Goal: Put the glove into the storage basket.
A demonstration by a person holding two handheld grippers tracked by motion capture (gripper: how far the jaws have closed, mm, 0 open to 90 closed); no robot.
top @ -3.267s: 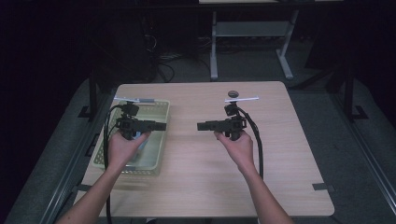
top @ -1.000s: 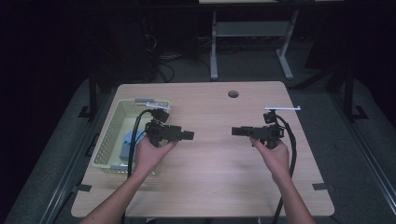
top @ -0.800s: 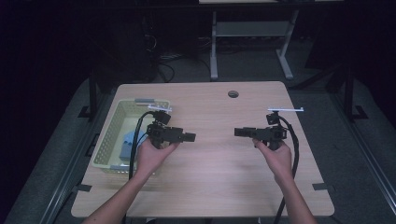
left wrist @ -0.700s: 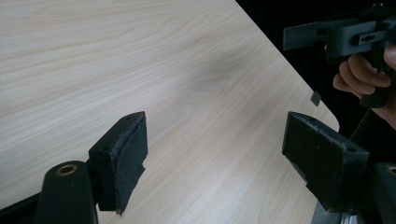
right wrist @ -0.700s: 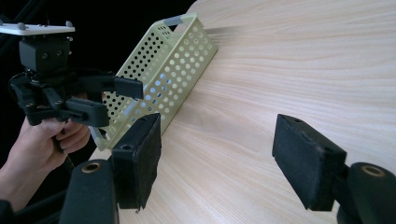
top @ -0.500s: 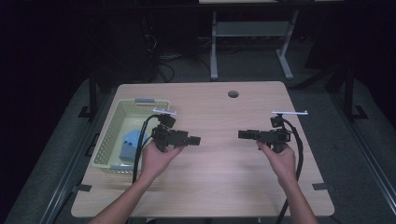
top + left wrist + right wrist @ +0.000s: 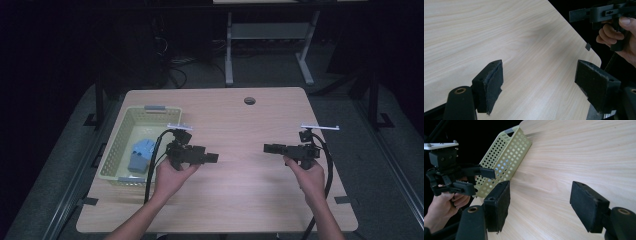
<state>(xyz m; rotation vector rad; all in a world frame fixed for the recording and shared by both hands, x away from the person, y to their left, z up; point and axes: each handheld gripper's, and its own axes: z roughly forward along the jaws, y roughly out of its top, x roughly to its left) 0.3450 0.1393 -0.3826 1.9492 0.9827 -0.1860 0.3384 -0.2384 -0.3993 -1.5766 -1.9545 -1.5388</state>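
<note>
Your left claw (image 7: 212,158) hovers over the table (image 7: 240,200) just right of the yellow-green perforated basket (image 7: 116,150), pointing across toward your right claw (image 7: 270,148). In the left gripper view its two padded jaws stand wide apart with nothing but bare wood grain between them, so it is open and holds nothing. Your right claw sits over the right part of the table, well apart from the left one, aimed back at it; in the right gripper view its jaws are likewise spread with only tabletop between them.

The blue object (image 7: 140,154) lies inside the basket, toward its near end, and neither claw touches it. From the high view you can only make out a folded or blocky blue shape; what it is cannot be told. In the right gripper view it shows merely as bluish glints through the basket (image 7: 506,157) wall holes.

Your left hand (image 7: 172,175) wraps the grip, and its cable loops over the basket rim, covering part of it. In the left gripper view your right hand (image 7: 621,35) is cut off at the frame edge. The round hole (image 7: 249,100) near the table's far edge is dark inside. The room around is too dim to read
</note>
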